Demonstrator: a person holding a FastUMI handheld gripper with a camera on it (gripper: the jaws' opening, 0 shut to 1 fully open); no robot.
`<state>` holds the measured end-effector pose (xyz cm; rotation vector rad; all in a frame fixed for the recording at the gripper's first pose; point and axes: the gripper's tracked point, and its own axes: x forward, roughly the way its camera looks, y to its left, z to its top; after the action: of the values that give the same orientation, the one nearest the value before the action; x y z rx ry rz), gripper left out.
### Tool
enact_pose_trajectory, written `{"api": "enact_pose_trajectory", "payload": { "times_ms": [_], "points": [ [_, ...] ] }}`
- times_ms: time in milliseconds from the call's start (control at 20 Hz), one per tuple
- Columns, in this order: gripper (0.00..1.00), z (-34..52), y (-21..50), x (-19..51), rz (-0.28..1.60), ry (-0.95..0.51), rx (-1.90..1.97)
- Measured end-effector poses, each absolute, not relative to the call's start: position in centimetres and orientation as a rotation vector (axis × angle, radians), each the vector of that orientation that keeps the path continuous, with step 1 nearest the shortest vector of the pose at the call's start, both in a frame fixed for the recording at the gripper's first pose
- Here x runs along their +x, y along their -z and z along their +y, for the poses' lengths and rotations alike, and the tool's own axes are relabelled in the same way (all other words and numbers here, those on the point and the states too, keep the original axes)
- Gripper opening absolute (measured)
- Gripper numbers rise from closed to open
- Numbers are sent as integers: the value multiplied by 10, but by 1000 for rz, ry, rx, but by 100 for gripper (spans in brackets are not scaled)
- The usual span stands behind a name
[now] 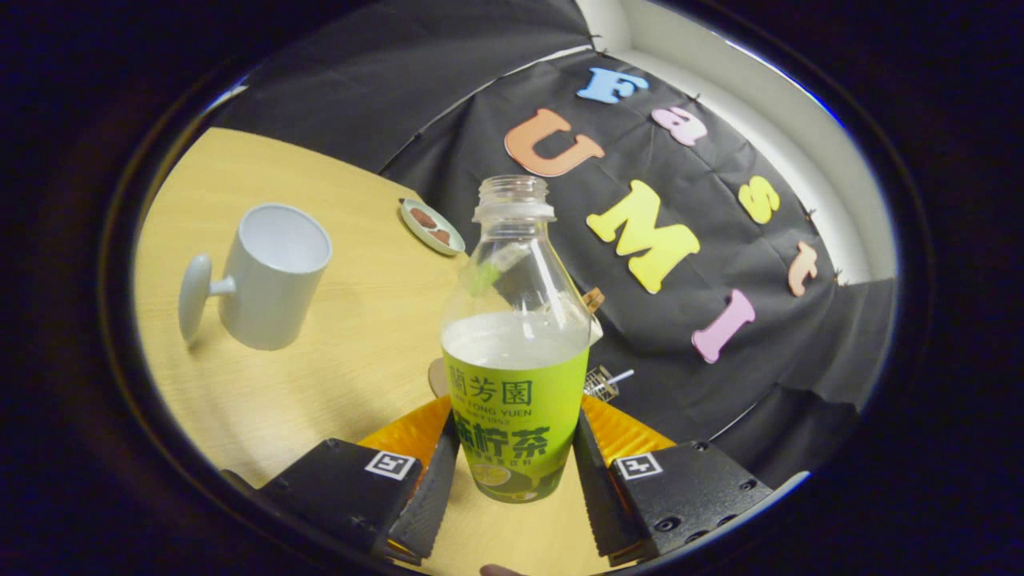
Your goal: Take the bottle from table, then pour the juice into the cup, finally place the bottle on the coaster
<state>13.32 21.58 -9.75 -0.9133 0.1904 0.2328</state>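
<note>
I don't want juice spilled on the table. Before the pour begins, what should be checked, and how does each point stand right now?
1. Hand-held gripper shut on clear plastic bottle with green label: ok.
2. Bottle cap off: ok.
3. Juice in bottle: ok, about half.
4. White cylindrical mug upright, opening free: ok.
5. Bottle mouth over mug: not ok, mug stands apart beyond the fingers.
6. Small round coaster free: cannot tell, dark marks on it.

The bottle (516, 352) hides most of a brown disc (436, 378) behind it.
</note>
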Motion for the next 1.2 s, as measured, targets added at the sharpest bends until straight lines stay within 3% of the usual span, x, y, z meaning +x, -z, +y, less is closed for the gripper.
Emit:
{"api": "enact_pose_trajectory", "payload": {
  "times_ms": [1200],
  "points": [
    [76,254,89,136,-27,-182,-1549]
  ]
}}
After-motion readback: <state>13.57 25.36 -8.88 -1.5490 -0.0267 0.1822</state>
